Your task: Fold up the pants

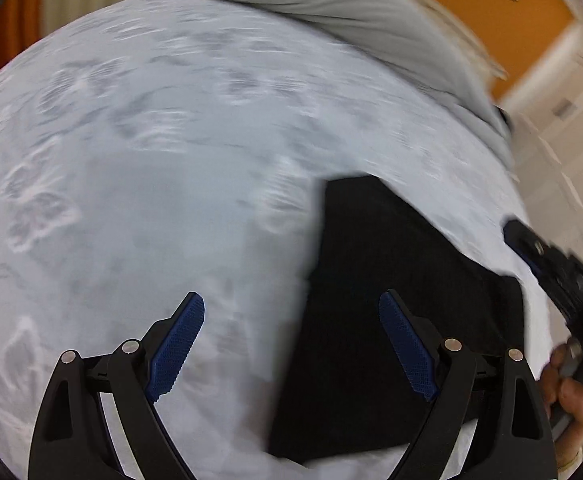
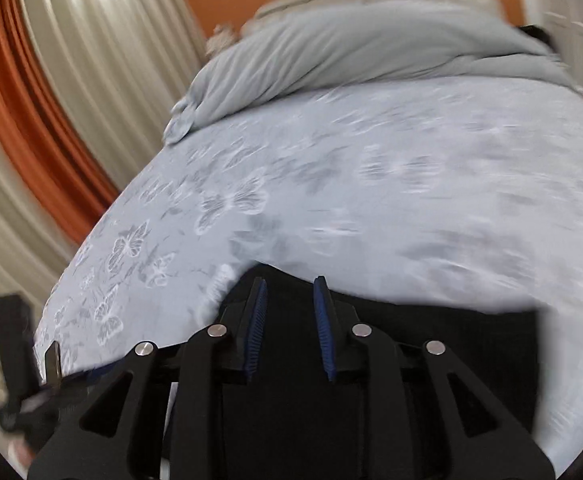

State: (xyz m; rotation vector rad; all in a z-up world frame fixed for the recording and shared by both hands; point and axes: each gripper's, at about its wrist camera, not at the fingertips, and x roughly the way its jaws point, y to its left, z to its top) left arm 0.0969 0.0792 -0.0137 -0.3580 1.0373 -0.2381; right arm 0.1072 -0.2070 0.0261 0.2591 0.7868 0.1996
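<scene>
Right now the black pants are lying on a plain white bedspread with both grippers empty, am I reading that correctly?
Not quite: the bedspread is pale blue with a butterfly print, as the right wrist view shows. The black pants do lie on it, and the left gripper and right gripper hold nothing.

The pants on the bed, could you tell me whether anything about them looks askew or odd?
Nothing stands out: the black pants lie flat as a folded block on the butterfly-print bedspread, though motion blur hides fine creases.

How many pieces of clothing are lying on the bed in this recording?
1. A single pair of black pants lies folded flat on the near part of the butterfly-print bedspread. The rumpled grey blanket at the far end could hide more.
</scene>
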